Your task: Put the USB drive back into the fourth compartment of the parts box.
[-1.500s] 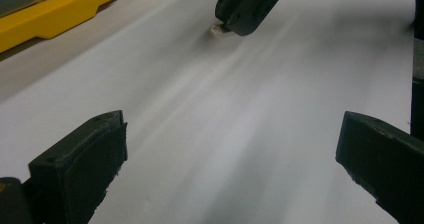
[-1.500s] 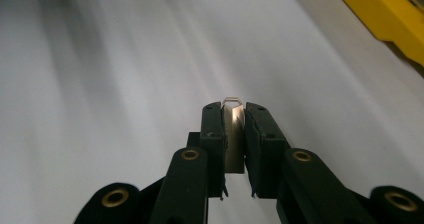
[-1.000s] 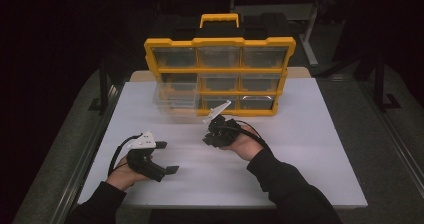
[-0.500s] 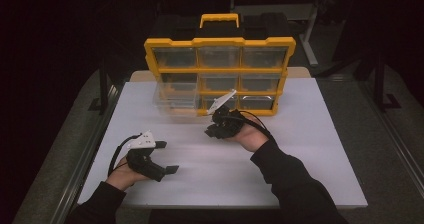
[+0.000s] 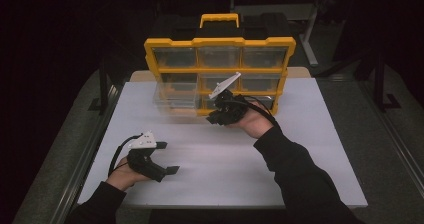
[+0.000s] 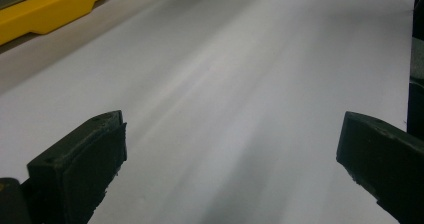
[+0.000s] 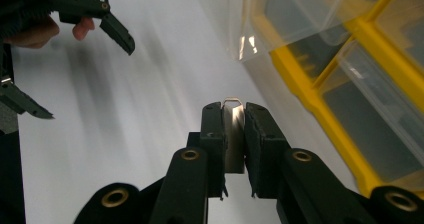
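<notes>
A person seated at a white table (image 5: 300, 149) works two hand-held grippers in front of a yellow parts organizer (image 5: 220, 43) that stands upright at the upper centre of the high view, its rows of clear-fronted compartments facing the camera. The right gripper (image 5: 216, 117), just right of the frame's centre, is raised off the tabletop right in front of the organizer's lowest row, its grey plate tilted up toward the cabinet. In the right gripper view its jaws stand close together, clamped on a small flat metal piece (image 7: 233, 134) whose rounded end pokes out just above the pads at mid-frame; what kind of part it is cannot be told. A clear plastic drawer (image 5: 174, 97) juts forward from the organizer's lower left side, left of the right gripper in the high view, and shows as a glassy corner at the top of the right gripper view. The left gripper (image 5: 172, 170) rests low at the lower left of the high view, near the table's front edge and well apart from the organizer. In the left gripper view its jaws are spread wide at the bottom corners with bare white tabletop between them, and the organizer's yellow base edges the upper left corner.
</notes>
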{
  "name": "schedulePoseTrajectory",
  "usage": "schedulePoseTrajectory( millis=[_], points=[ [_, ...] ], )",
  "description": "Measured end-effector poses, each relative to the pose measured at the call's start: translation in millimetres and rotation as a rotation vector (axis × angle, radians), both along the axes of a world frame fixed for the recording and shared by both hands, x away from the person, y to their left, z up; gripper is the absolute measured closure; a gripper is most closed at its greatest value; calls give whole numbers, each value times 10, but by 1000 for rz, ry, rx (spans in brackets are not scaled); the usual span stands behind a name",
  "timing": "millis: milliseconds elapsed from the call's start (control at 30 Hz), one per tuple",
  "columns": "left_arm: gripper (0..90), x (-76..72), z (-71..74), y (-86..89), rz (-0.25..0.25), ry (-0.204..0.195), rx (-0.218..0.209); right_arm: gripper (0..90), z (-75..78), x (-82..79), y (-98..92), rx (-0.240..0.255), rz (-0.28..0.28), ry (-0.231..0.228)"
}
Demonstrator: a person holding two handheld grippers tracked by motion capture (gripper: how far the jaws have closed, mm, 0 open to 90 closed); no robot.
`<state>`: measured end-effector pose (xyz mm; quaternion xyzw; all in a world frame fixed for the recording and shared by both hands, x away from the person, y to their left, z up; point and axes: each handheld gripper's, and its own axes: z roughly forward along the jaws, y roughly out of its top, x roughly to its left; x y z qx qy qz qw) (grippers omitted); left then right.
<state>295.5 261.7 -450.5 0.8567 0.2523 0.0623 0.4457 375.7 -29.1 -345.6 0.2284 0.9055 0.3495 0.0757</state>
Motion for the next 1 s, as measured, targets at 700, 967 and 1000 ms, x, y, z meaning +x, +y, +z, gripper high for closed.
schedulePoseTrajectory(
  millis=[700, 967, 1000],
  points=[
    [0, 0, -13, -2, -5, 3, -1, 784, 564, 194, 104, 39, 3, -51],
    [0, -2, -12, 1, -4, 4, -3, 784, 737, 265, 231, 46, 17, -72],
    [0, -1, -11, 2, -3, 3, -2, 784, 747, 272, 244, 48, 19, -74]
  ],
)
